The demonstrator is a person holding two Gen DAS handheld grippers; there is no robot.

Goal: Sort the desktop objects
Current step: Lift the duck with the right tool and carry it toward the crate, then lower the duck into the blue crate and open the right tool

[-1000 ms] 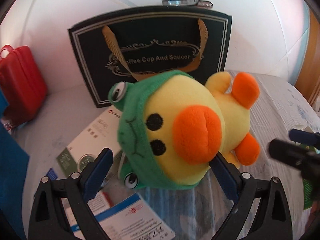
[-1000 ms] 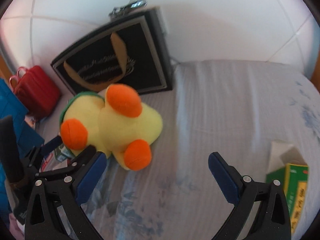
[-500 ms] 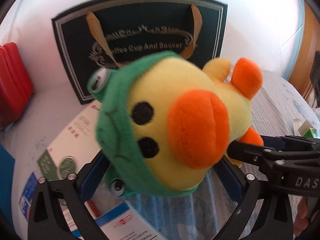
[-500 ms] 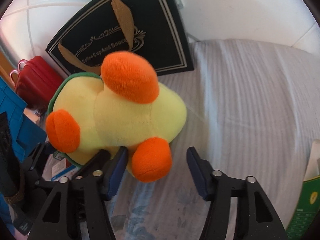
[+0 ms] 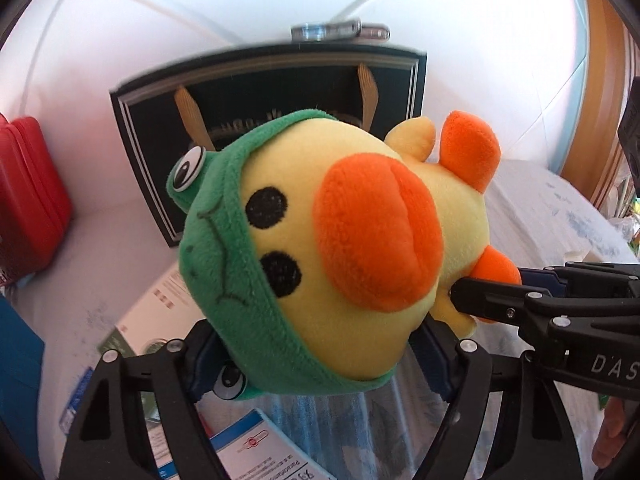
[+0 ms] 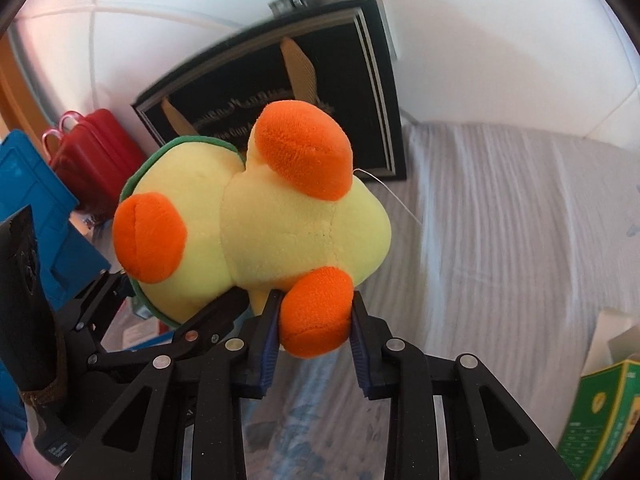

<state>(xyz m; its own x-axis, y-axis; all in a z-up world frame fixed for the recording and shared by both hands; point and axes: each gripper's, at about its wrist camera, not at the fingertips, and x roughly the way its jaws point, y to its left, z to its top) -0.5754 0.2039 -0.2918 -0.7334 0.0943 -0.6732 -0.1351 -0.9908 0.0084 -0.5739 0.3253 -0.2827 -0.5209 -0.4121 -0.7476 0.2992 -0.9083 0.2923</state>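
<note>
A yellow plush duck (image 5: 360, 248) with an orange beak and a green frog hood is held up above the bed. My left gripper (image 5: 320, 364) is shut on its head, the fingertips hidden behind the plush. My right gripper (image 6: 314, 320) is shut on one orange foot (image 6: 316, 312) of the duck (image 6: 280, 232). The right gripper also shows at the right of the left wrist view (image 5: 500, 300), its fingers at the duck's lower foot. The left gripper shows at the lower left of the right wrist view (image 6: 112, 292).
A black gift bag (image 5: 280, 92) stands against the white wall behind the duck. A red case (image 5: 28, 184) and a blue box (image 6: 32, 208) are at the left. Papers and cards (image 5: 160, 320) lie below. A green carton (image 6: 600, 412) lies at the right on the striped cloth (image 6: 500, 220).
My right gripper moved in and closed on the duck's orange foot. My left gripper lifted the duck higher and closer to the camera.
</note>
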